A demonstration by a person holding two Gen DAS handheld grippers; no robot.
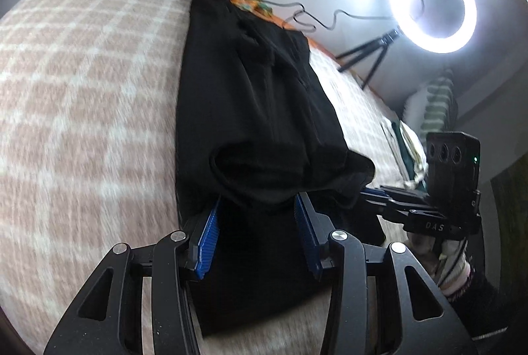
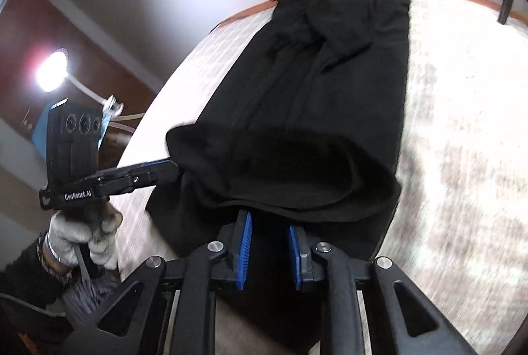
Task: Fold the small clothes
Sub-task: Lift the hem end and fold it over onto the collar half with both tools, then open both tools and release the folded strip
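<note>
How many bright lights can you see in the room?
2. A ring light stands on a tripod beyond the bed's far edge. A round lamp glows on the opposite side, behind the left claw. Others may be hidden.

Black garment (image 1: pixel 250 110), long and creased, stretched away from our left claw (image 1: pixel 256 206), its near end doubled back in a soft roll we see just ahead of the fingertips
</note>
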